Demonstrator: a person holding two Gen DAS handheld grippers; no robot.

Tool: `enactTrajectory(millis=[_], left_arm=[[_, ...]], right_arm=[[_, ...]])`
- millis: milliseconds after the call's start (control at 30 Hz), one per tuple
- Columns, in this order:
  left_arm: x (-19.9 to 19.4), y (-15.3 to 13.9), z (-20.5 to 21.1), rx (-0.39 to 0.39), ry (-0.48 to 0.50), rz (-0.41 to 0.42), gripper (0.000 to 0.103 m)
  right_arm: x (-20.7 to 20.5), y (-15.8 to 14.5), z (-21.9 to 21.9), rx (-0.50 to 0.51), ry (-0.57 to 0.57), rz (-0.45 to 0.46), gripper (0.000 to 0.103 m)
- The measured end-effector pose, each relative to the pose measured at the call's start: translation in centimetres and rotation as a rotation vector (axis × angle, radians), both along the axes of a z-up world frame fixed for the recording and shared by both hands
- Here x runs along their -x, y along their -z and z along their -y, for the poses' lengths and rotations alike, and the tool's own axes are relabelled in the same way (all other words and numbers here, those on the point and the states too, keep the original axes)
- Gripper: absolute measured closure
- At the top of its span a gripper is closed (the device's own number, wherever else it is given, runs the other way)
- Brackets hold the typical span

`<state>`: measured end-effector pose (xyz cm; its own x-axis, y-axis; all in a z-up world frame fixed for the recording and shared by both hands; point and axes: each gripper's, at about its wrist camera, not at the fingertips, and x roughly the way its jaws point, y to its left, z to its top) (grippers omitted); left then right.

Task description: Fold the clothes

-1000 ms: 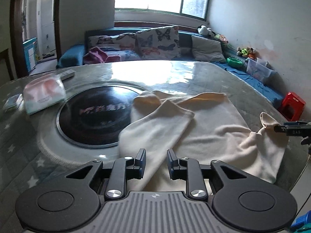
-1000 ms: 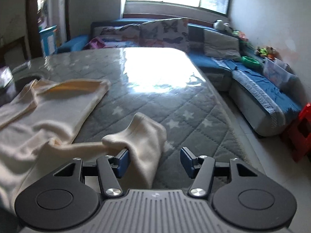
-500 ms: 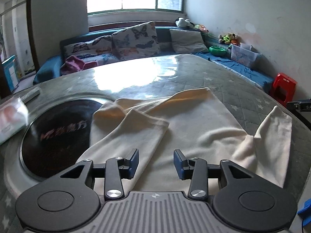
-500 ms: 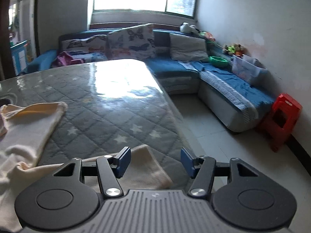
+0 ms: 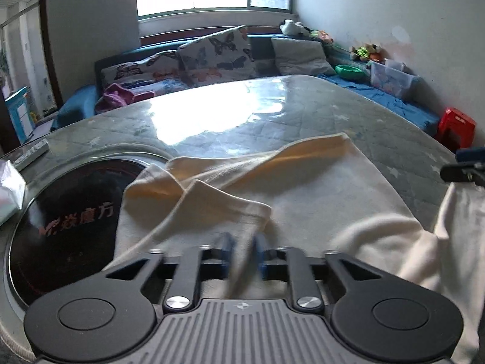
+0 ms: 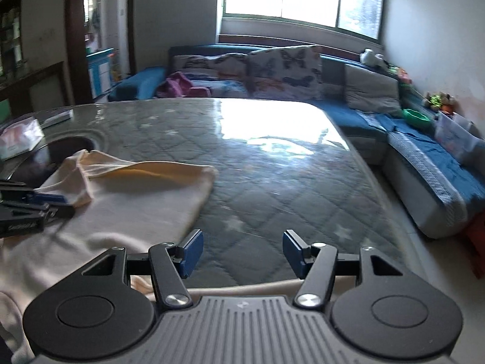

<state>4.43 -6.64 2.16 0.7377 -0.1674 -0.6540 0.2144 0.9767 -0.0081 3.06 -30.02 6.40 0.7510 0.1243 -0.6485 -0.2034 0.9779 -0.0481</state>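
Note:
A cream long-sleeved top [image 5: 318, 200] lies spread on the quilted grey table. One sleeve [image 5: 218, 212] is folded across its body. My left gripper [image 5: 242, 256] sits low over that sleeve, its blurred blue pads close together with a strip of sleeve cloth between them. The other sleeve [image 5: 454, 242] hangs over the table's right edge. My right gripper [image 6: 242, 251] is open and empty above the table, with cloth [image 6: 106, 206] to its left and beneath it. The left gripper shows at the left of the right wrist view [image 6: 33, 204].
A round black hotplate [image 5: 63, 218] is set into the table left of the top. A tissue pack [image 5: 9, 188] and a remote [image 5: 33, 151] lie beyond it. A blue sofa [image 6: 424, 157] with cushions and a red stool [image 5: 456, 127] stand past the table's far and right edges.
My left gripper's pads have come closer together over the folded sleeve. My right gripper has swung left back over the table and stays open; the hanging sleeve is no longer between its pads.

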Motion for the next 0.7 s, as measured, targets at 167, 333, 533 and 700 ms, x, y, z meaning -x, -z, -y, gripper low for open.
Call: enactTrajectory(millis=[167, 333, 533, 700], left_arm=[[0.5, -1.4, -2.9, 0.055, -0.086, 0.039, 0.101], [3.1, -4.1, -8.3, 0.113, -0.234, 0.114, 0.101], [7.7, -5.5, -15.1, 0.115, -0.438, 0.157, 0.101], [10.6, -4.6, -18.9, 0.087, -0.555, 0.130, 0.101]], right_arm=[[-0.2, 0.1, -1.7, -0.004, -0.047, -0.004, 0.043], [-0.2, 0.0, -2.7, -0.001, -0.079, -0.003, 0.043], [0.2, -0.1, -3.2, 0.000, -0.103, 0.002, 0.043], [0.6, 0.1, -4.0, 0.007, -0.129, -0.003, 0.042]])
